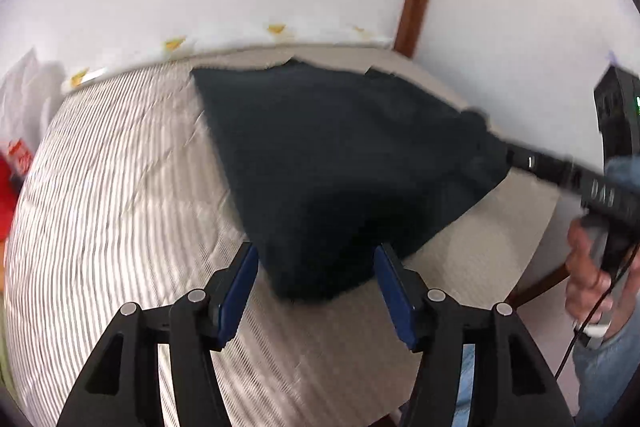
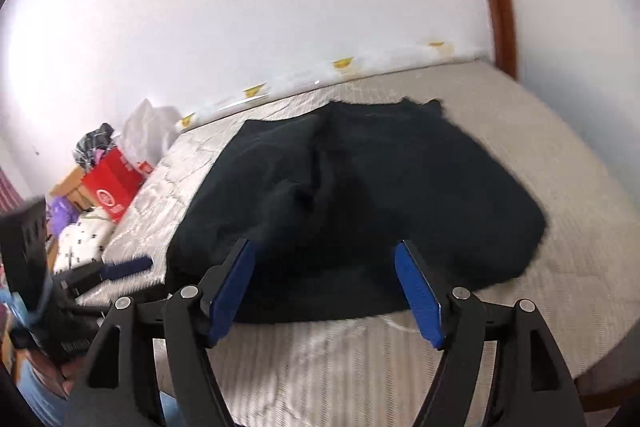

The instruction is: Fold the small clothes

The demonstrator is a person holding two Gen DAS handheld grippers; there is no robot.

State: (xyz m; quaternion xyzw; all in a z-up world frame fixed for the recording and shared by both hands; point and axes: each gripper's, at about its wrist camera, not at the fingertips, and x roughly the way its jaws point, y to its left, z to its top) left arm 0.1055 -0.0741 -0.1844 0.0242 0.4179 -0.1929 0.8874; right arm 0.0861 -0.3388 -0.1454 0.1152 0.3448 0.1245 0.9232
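1. Mattress [image 2: 520, 131]: quilted, striped surface; its far edge lies along the white wall.
2. Dark garment [image 2: 360, 195]: lies rumpled on the mattress, spread from the far edge toward the near edge.
3. Left gripper [image 1: 316, 259]: jaws wide, holding nothing, blue pads flanking the garment's near corner.
4. Right gripper [image 2: 324, 263]: jaws wide, empty, over the garment's near hem.
5. Red box [image 2: 112, 187]: beyond the mattress's left edge.

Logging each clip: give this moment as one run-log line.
dark navy cloth garment: spread on striped mattress | left gripper: open | right gripper: open
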